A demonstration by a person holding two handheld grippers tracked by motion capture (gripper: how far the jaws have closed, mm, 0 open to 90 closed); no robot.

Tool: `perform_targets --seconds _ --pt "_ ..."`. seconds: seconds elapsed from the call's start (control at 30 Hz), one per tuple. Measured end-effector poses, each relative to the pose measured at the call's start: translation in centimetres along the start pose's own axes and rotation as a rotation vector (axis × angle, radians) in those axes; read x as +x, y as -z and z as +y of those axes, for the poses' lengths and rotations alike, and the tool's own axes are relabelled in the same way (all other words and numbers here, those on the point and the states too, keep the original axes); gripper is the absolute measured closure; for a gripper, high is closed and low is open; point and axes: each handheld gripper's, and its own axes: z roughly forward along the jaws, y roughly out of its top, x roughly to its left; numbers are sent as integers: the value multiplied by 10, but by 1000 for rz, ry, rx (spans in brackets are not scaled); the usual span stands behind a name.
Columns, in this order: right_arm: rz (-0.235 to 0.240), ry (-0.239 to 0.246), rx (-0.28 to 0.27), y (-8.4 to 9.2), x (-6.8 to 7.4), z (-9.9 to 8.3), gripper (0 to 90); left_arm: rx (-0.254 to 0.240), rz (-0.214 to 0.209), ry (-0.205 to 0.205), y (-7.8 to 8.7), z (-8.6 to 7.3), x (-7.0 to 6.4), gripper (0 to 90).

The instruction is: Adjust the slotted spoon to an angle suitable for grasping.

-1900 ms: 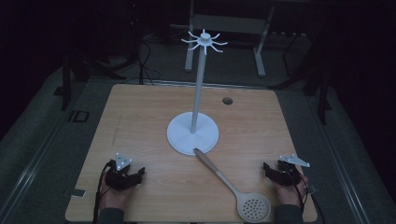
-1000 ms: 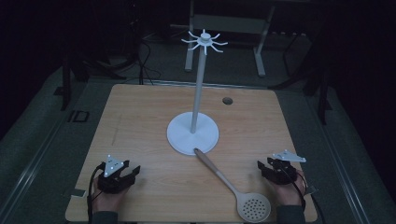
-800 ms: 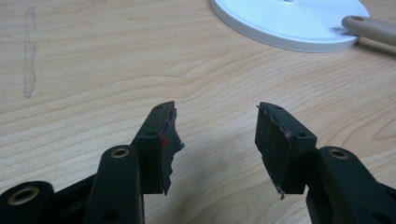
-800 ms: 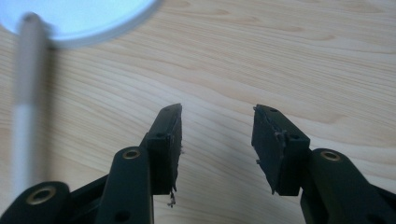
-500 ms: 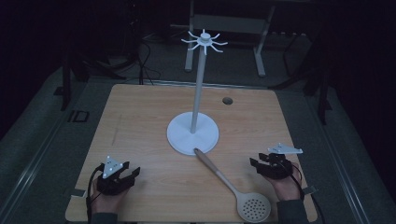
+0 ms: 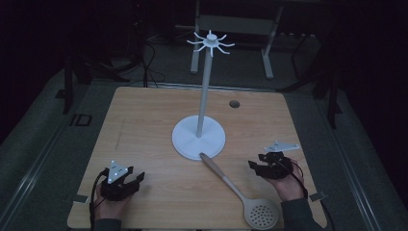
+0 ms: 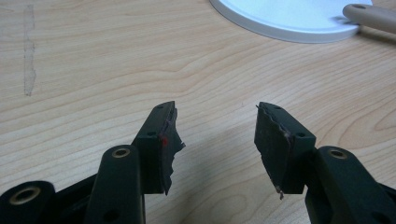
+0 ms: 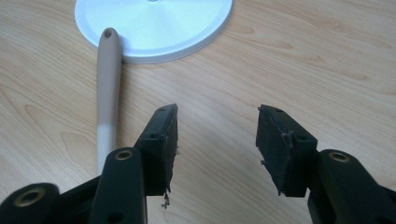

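- While the slotted spoon [image 6: 240,190] lies flat on the table [image 6: 144,120], lower centre-right of the high view, nothing of the job is done yet: my read is it's meant for the rack, and it hasn't been picked up.
- Spoon layout: perforated bowl at the bottom edge of the frame, handle running up-left, its holed tip touching or just overlapping the rim of the white stand base [image 6: 198,137]. In the right gripper view the handle [image 8: 107,93] sits left of frame, beside the jaws, not between them.
- right gripper [image 6: 262,166]: lower right of the high view, just right of the spoon handle, apart from it. Jaws have just been opening and stand wide; only bare wood between the pads [image 8: 163,140]. Looks like the approach for a grasp on the handle.
- left gripper [image 6: 126,182]: lower left of the high view, parked low over the table, well apart from the spoon. Jaws wide, nothing between them; left gripper view shows wood grain, with the base edge and handle tip in its upper right.
- Stand: pole [image 6: 204,91] upright from the base at centre frame, ring of hooks [image 6: 210,42] at top, all 8 or so look bare.
- Left to do, judged from this: close on the handle, lift, bring the tip hole up to a hook, release. 0 of those steps complete.
- Small dark grommet [image 6: 234,103] in the tabletop, upper right, out of the way.
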Motion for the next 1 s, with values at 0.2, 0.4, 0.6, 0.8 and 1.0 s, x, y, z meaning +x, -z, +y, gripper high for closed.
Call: perform_targets --seconds 0.2,0.4,0.6,0.8,1.0 --pt "8 7 13 0 4 9 483 2 10 -7 0 0 0 480" --pt "12 25 38 -5 8 13 478 -3 18 4 0 0 3 474" --pt "23 49 55 -10 15 18 478 0 9 -1 0 1 2 474" --pt "27 79 77 -14 22 23 480 1 5 -2 -1 2 1 474" --pt "31 112 101 -19 29 28 480 -2 7 -5 -1 2 2 472"
